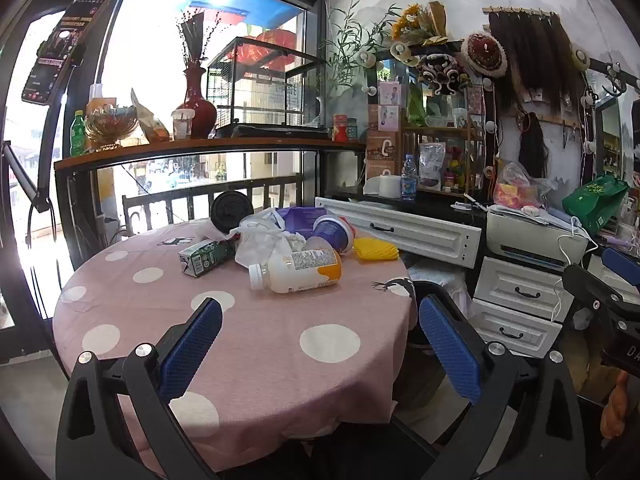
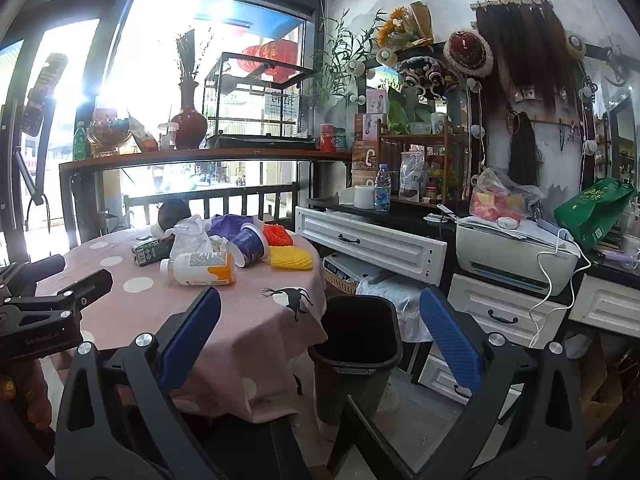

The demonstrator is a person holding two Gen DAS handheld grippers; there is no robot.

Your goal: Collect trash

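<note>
Near half of the bench (image 1: 240,344) is bare cloth, open to approach. The far half carries clustered trash: white bottle (image 1: 296,270), green carton (image 1: 204,257), blue cup (image 1: 334,232). The bin (image 2: 360,336) stands just beside the bench, mouth unobstructed, with white drawers (image 2: 496,312) close behind.

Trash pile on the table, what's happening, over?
Left gripper and right gripper open, empty. Bottle, carton, cup untouched on table. Bin open beside it, path unblocked.
</note>
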